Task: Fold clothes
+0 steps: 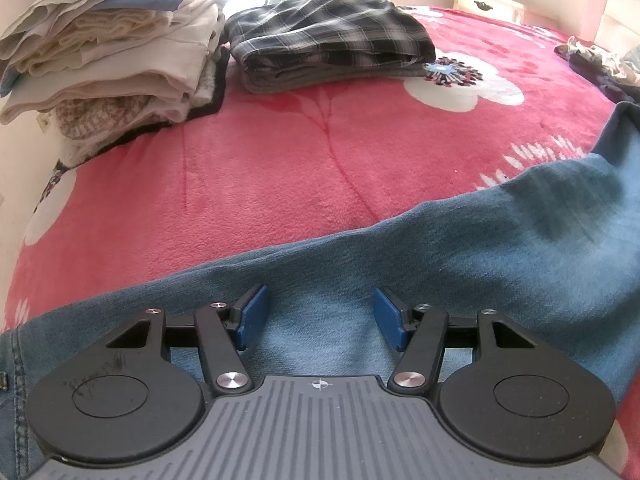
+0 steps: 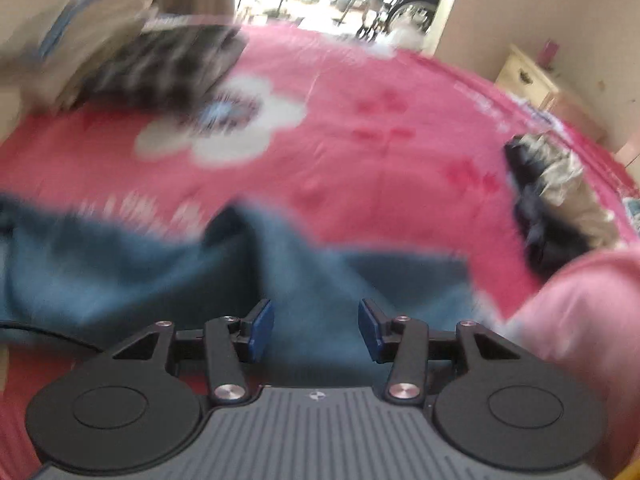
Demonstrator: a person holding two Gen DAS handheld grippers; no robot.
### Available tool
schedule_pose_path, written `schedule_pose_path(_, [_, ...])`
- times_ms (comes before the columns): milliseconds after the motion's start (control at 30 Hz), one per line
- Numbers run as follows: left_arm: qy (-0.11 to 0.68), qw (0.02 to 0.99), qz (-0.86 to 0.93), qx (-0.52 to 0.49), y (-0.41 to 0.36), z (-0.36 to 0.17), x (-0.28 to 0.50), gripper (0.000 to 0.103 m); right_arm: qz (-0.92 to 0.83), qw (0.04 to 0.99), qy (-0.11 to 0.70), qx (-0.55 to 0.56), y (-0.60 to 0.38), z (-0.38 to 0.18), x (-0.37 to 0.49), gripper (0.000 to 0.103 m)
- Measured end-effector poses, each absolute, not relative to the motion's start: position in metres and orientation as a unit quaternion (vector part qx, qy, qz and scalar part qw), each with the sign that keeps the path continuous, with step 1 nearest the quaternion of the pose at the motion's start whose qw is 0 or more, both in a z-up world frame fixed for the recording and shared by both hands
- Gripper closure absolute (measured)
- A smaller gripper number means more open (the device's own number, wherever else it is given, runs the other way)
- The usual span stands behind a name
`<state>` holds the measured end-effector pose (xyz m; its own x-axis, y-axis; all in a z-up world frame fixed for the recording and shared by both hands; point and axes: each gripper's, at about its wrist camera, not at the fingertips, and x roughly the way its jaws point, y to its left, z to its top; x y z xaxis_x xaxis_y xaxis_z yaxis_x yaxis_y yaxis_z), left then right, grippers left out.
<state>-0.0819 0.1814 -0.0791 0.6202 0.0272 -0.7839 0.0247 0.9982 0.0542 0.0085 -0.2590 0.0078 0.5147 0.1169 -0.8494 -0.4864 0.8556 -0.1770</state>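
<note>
A pair of blue jeans (image 1: pixel 440 248) lies spread across the near part of the red flowered blanket (image 1: pixel 240 180). My left gripper (image 1: pixel 320 316) hovers over the denim with its blue pads apart and nothing pinched between them. The right wrist view is blurred. There my right gripper (image 2: pixel 316 328) is also open above a rumpled part of the jeans (image 2: pixel 120 272), where a fold of denim rises just ahead of the fingers. No cloth is caught between its pads.
A folded plaid garment (image 1: pixel 328 40) and a tall stack of folded light clothes (image 1: pixel 108 52) sit at the far left. A loose heap of dark and beige clothes (image 2: pixel 560 200) lies at the right. Pink fabric (image 2: pixel 580 320) fills the lower right corner. A cream nightstand (image 1: pixel 486 2) stands beyond the bed.
</note>
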Motion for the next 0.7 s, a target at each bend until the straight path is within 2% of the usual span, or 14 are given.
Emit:
schedule_pose_path(133, [0.433, 0.901, 0.003, 0.028, 0.181, -0.079, -0.083, 0.044, 0.111, 0.856, 0.457, -0.216, -0.251, -0.03, -0.007, 0.056])
schedule_pose_path(200, [0.433, 0.901, 0.003, 0.028, 0.181, -0.079, -0.083, 0.044, 0.082, 0.859, 0.454, -0.22, -0.251, -0.042, -0.009, 0.071])
schedule_pose_path(233, [0.433, 0.901, 0.003, 0.028, 0.181, -0.079, -0.083, 0.044, 0.075, 0.859, 0.456, -0.22, -0.255, -0.043, -0.008, 0.089])
schedule_pose_path(267, [0.433, 0.901, 0.003, 0.028, 0.181, -0.079, -0.083, 0.044, 0.075, 0.862, 0.452, -0.218, -0.257, -0.039, -0.005, 0.094])
schedule_pose_path(333, [0.434, 0.901, 0.003, 0.027, 0.181, -0.078, -0.083, 0.044, 0.069, 0.872, 0.425, -0.235, -0.261, -0.021, 0.002, 0.096])
schedule_pose_path(500, [0.432, 0.902, 0.003, 0.027, 0.181, -0.079, -0.084, 0.044, 0.017, 0.903, 0.356, -0.239, -0.279, 0.031, 0.052, 0.095])
schedule_pose_path(567, [0.431, 0.902, 0.002, 0.028, 0.181, -0.079, -0.084, 0.044, -0.028, 0.91, 0.335, -0.243, -0.288, 0.037, 0.081, 0.071])
schedule_pose_path(600, [0.431, 0.902, 0.002, 0.028, 0.181, -0.079, -0.084, 0.043, -0.055, 0.912, 0.325, -0.245, -0.293, 0.037, 0.092, 0.067])
schedule_pose_path(700, [0.43, 0.902, 0.001, 0.028, 0.182, -0.079, -0.084, 0.044, -0.092, 0.926, 0.299, -0.211, -0.305, 0.045, 0.103, 0.063])
